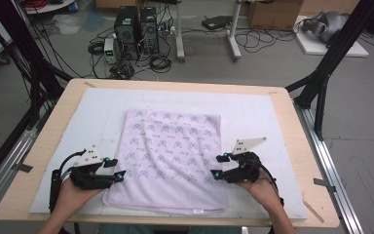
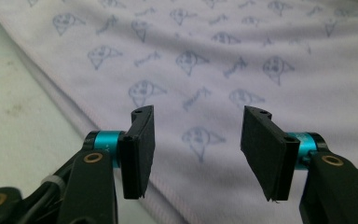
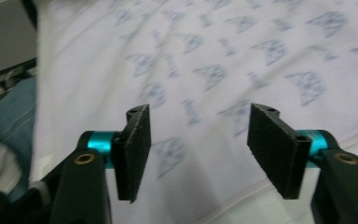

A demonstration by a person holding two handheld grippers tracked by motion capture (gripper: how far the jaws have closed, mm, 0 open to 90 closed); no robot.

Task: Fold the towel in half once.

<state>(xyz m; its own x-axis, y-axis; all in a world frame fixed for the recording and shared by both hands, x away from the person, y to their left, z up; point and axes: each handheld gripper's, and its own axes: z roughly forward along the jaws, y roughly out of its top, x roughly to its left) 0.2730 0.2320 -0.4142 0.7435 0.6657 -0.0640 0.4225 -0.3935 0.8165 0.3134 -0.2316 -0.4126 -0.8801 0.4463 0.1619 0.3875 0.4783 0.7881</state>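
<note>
A folded pale lilac towel (image 1: pixel 173 158) with a blue printed pattern lies flat on the white mat in the middle of the table. My left gripper (image 1: pixel 120 173) hovers at the towel's left edge, open, with nothing between its jaws. In the left gripper view the towel (image 2: pixel 205 70) spreads beyond the open left gripper (image 2: pixel 196 149). My right gripper (image 1: pixel 218 165) is at the towel's right edge, open and empty. The right gripper view shows the towel (image 3: pixel 223 60) blurred behind the open right gripper (image 3: pixel 198 149).
A white mat (image 1: pixel 78 126) covers the wooden table (image 1: pixel 292 126). Black frame posts stand at the table's far left and right corners. Computers and cables lie on the floor beyond the far edge. A person's hands hold both grippers near the front edge.
</note>
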